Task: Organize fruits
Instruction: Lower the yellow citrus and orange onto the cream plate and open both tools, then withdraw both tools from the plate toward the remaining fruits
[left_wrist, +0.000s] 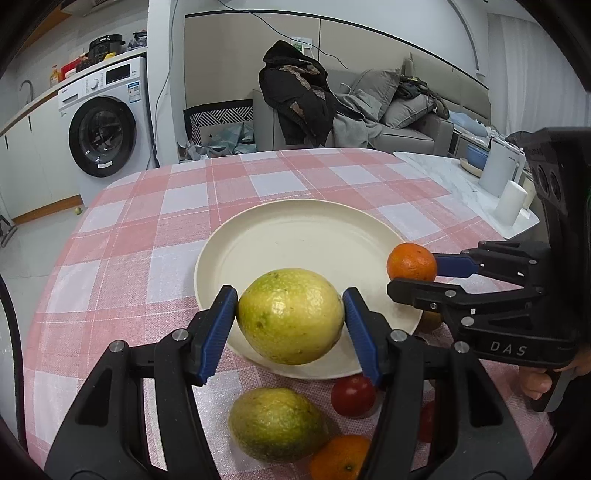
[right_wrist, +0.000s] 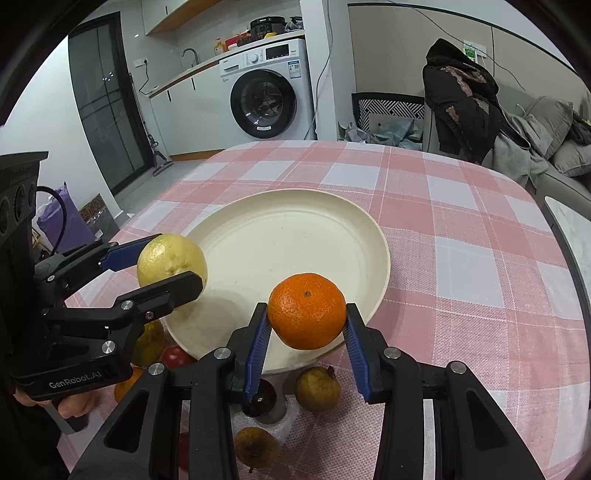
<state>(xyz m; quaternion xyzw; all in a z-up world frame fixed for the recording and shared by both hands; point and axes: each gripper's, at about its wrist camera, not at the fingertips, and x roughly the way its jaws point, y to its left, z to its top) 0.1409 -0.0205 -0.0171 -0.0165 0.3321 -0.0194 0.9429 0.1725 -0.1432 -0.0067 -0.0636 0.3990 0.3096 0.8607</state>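
My left gripper (left_wrist: 291, 314) is shut on a large yellow-green citrus (left_wrist: 290, 315) and holds it over the near rim of the cream plate (left_wrist: 295, 236). My right gripper (right_wrist: 306, 321) is shut on an orange (right_wrist: 306, 311) and holds it over the plate's (right_wrist: 280, 236) near right rim. Each gripper shows in the other's view: the right gripper (left_wrist: 417, 275) with the orange (left_wrist: 411, 262), the left gripper (right_wrist: 166, 267) with the citrus (right_wrist: 171, 260). Loose fruit lies on the cloth in front of the plate.
On the pink checked tablecloth (left_wrist: 147, 221) near me lie a second yellow-green citrus (left_wrist: 277, 424), a red fruit (left_wrist: 352, 395), an orange (left_wrist: 340, 458), a small brownish-green fruit (right_wrist: 317, 389) and another brownish-yellow fruit (right_wrist: 256, 446). A white side table with a kettle (left_wrist: 498, 170) stands to the right.
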